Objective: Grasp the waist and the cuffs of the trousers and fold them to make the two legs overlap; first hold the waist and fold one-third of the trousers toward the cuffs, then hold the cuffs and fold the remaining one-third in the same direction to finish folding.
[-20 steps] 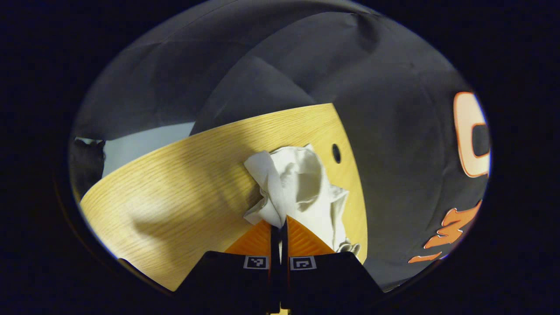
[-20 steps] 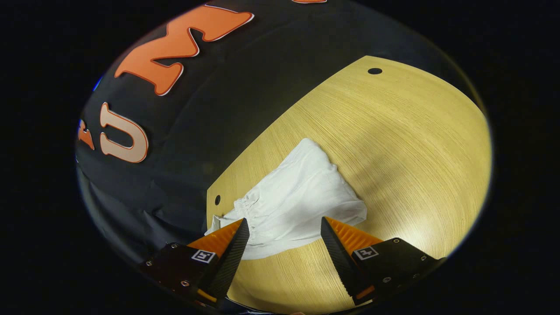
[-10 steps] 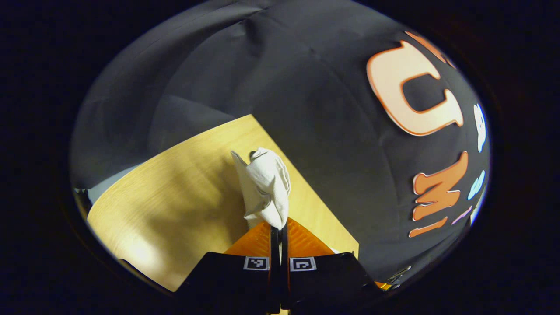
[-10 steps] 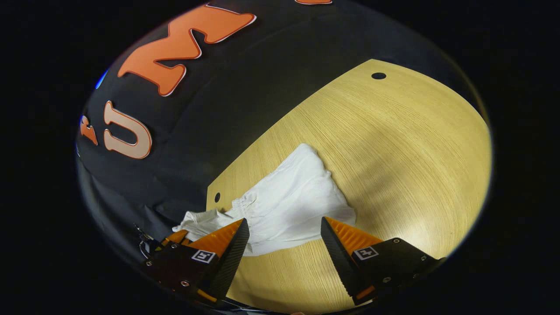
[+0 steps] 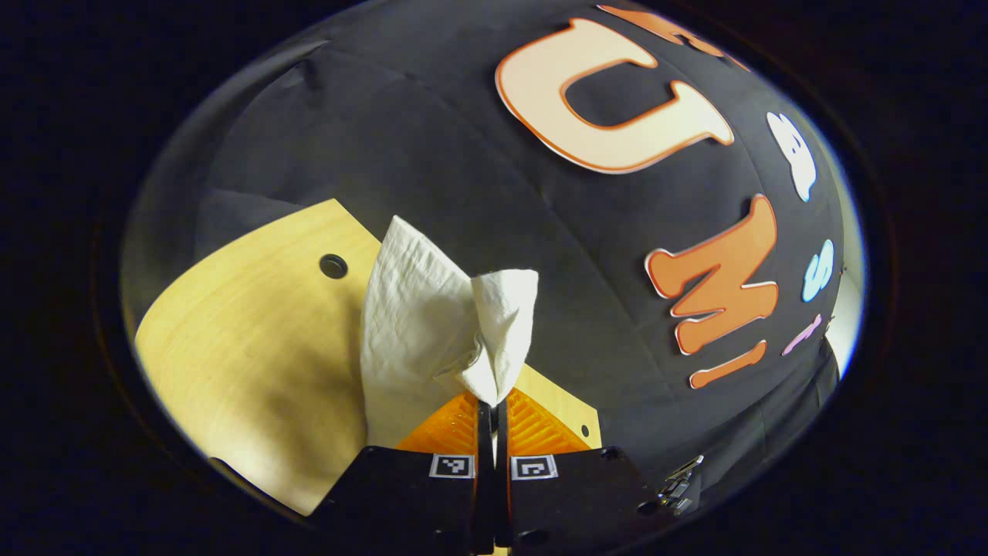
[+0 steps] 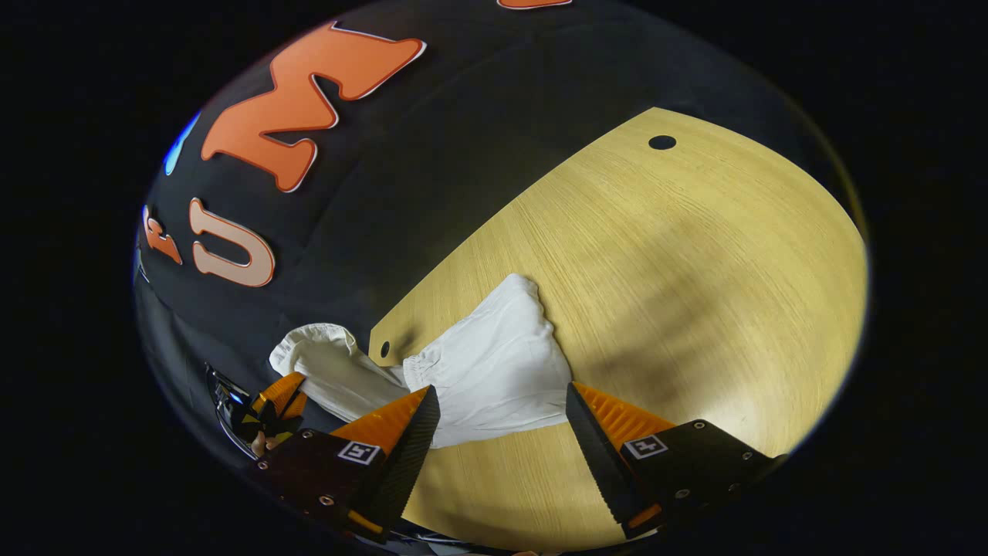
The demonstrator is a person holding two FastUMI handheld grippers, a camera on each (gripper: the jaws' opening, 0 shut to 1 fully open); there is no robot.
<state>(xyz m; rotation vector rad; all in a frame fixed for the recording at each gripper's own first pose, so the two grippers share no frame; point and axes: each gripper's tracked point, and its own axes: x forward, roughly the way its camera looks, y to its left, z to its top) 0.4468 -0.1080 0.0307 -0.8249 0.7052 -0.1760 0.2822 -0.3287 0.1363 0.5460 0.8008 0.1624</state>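
White trousers point(image 6: 494, 367) lie bunched on the wooden table point(image 6: 695, 278) near its corner, the elastic waist at the left of the heap. My left gripper point(image 5: 492, 405) is shut on an end of the trousers point(image 5: 432, 324) and holds that cloth lifted off the table. In the right gripper view the left gripper point(image 6: 276, 398) sits at the far left past the table's edge, with a stretch of white cloth running from it to the heap. My right gripper point(image 6: 502, 401) stands open just in front of the heap, its fingers to either side and nothing between them.
The table point(image 5: 247, 363) has small round holes point(image 5: 333, 266) near its corners point(image 6: 661, 142). Black cloth wall surrounds the table on the far sides. Bare wood stretches to the right of the trousers in the right gripper view.
My left gripper has swung away past the table's corner with the trousers' end, pulling cloth out of the heap. The heap shifted slightly left. The right gripper stayed open and nearly still.
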